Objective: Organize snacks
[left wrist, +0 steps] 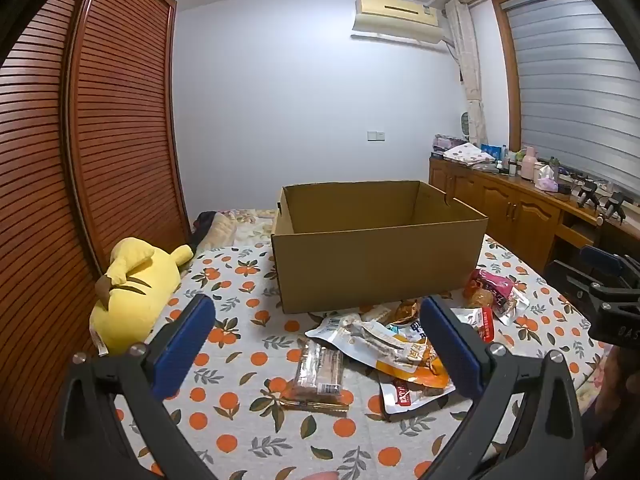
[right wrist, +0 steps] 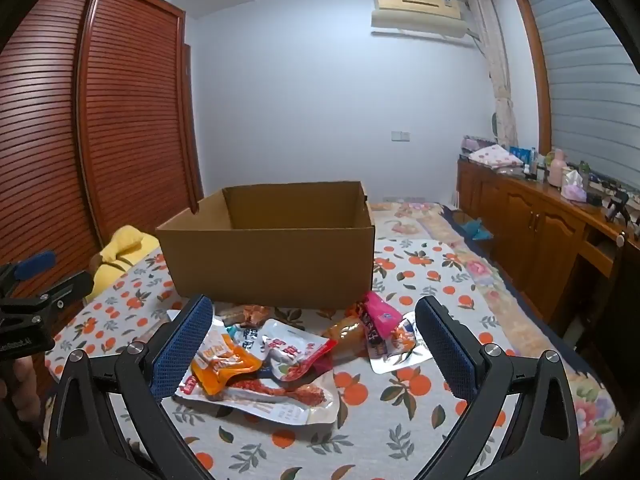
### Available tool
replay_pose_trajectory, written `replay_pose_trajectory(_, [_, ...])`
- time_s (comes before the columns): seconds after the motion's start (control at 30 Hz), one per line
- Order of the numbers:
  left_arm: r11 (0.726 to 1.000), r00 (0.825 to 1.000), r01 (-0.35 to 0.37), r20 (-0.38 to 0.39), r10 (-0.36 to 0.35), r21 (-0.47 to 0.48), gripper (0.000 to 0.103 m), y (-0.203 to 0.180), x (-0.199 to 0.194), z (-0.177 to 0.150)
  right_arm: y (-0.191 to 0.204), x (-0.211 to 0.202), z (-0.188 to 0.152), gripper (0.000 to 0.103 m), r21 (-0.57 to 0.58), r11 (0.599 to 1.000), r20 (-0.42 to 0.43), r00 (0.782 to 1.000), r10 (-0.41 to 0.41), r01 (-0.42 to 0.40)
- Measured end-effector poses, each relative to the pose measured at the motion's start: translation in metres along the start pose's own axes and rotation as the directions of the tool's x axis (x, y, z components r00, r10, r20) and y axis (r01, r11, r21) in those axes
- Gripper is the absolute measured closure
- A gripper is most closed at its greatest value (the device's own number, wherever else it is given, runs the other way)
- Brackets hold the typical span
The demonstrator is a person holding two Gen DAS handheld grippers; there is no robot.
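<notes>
An open cardboard box (left wrist: 380, 268) (right wrist: 272, 268) stands on the orange-print bedspread (left wrist: 224, 424), nothing visible inside. Several snack packets lie in a loose pile in front of it: a clear-wrapped biscuit pack (left wrist: 319, 374), an orange pouch (left wrist: 416, 364) (right wrist: 220, 368), a red-and-white pouch (right wrist: 296, 354), a pink packet (left wrist: 494, 286) (right wrist: 380, 316). My left gripper (left wrist: 318, 330) hovers open above the pile, blue pads wide apart, nothing between them. My right gripper (right wrist: 314, 330) is likewise open over the packets, holding nothing. The right gripper's body (left wrist: 612, 300) shows at the left wrist view's right edge.
A yellow plush toy (left wrist: 136, 292) lies left of the box by the slatted wardrobe (left wrist: 100, 140). A wooden sideboard (right wrist: 532, 228) with bottles and cloths runs along the right under the window. The bedspread continues behind the box.
</notes>
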State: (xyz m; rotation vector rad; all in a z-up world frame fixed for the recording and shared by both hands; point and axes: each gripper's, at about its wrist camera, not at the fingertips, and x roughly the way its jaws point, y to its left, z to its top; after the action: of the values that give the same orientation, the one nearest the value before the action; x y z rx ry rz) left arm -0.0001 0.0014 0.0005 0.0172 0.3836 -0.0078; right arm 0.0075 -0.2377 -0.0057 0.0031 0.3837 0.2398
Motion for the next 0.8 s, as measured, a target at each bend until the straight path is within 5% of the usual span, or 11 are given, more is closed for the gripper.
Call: replay_pose_trajectory(0.8, [1.000, 1.000, -0.005, 0.000, 0.005, -0.006, 0.000, 0.0027, -0.0004, 0.0013, 0.0002, -0.0002, -0.0014, 0.000, -0.019, 1.000, -0.001, 1.000, -0.012, 0.012])
